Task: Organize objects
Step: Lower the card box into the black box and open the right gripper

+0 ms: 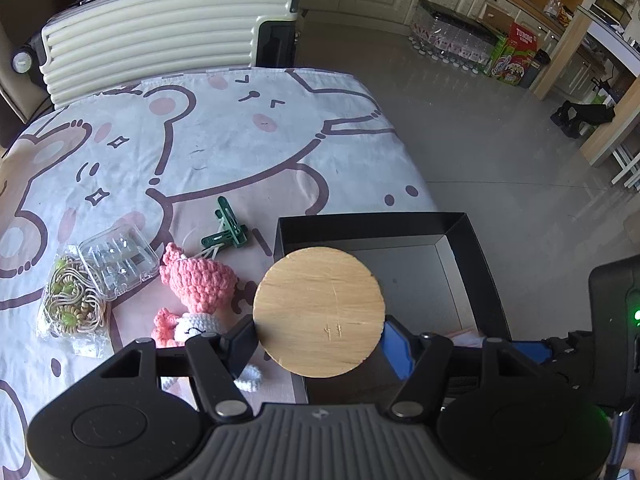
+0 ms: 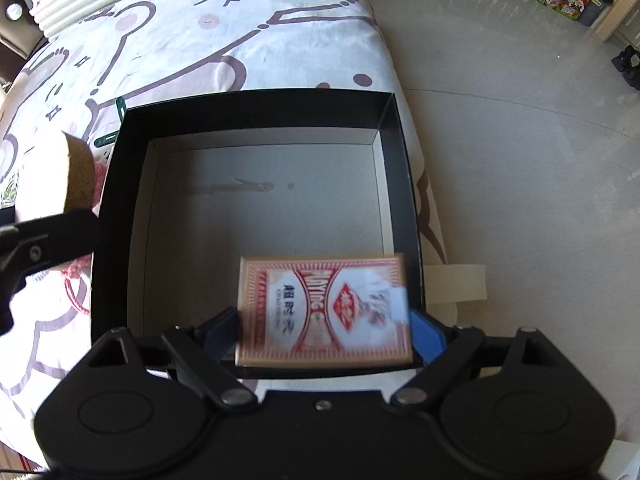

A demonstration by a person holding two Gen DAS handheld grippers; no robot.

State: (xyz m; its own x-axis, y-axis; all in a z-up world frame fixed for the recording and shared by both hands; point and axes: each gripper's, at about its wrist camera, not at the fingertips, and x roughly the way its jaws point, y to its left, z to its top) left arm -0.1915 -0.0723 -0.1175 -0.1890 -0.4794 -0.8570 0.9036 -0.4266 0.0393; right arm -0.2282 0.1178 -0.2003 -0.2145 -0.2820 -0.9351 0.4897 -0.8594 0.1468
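Observation:
My left gripper (image 1: 318, 340) is shut on a round wooden disc (image 1: 319, 311) and holds it above the left wall of the black box (image 1: 372, 222). In the right wrist view the disc (image 2: 78, 172) shows edge-on to the left of the box (image 2: 116, 216). My right gripper (image 2: 324, 330) is shut on a red pack of playing cards (image 2: 324, 310), held over the near right part of the box, blurred. A pink crochet doll (image 1: 192, 292), a green clip (image 1: 226, 228), a clear plastic case (image 1: 118, 258) and a bag of hair ties (image 1: 72, 300) lie on the bed sheet left of the box.
The cartoon-print sheet (image 1: 200, 136) covers the surface. A cream suitcase (image 1: 160, 28) stands at its far edge. Grey floor (image 1: 500, 140) lies to the right, with bottles and cartons (image 1: 512, 56) by the cabinets. The box floor (image 2: 260, 208) is bare grey.

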